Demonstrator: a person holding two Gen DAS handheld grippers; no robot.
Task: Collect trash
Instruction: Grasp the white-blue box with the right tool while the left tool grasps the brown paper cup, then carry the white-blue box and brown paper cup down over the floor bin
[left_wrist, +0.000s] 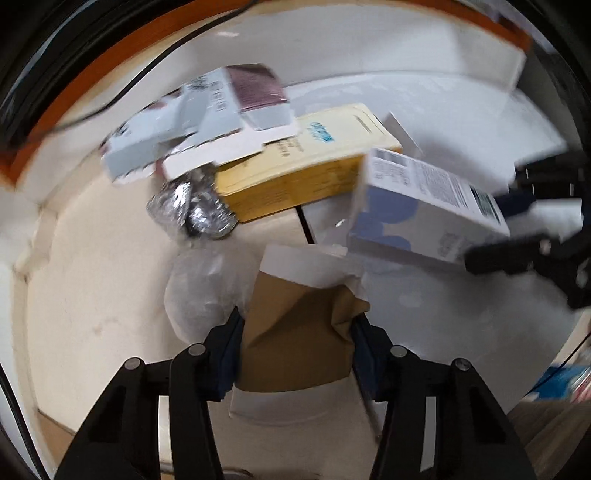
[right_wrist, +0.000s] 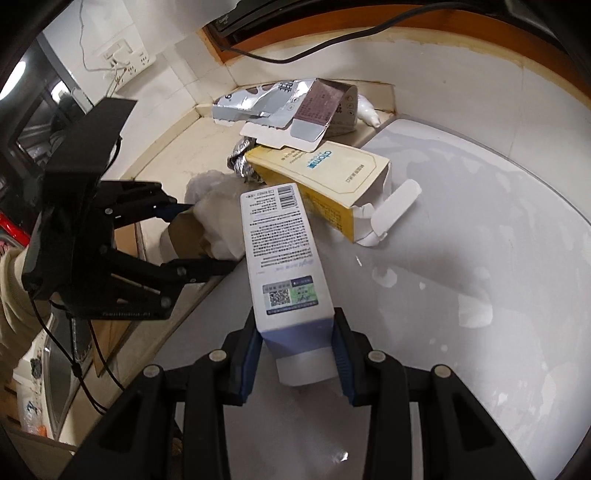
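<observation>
The left tool (left_wrist: 297, 347) pinches a crumpled brown-and-white paper cup (left_wrist: 295, 332); the right tool (right_wrist: 297, 350) clamps a tall white-and-blue printed carton (right_wrist: 284, 258), likely gathering both. A yellow carton (right_wrist: 325, 184) lies farther on the bench (right_wrist: 480, 221).

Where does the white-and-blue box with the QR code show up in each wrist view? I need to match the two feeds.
Left wrist view: the white-and-blue box sits at right of centre, tilted, with the right gripper at its right end.
Right wrist view: the same box runs up the centre, clamped at its lower end.
Shared landmark: the yellow carton lies just behind the box in both views.
</observation>
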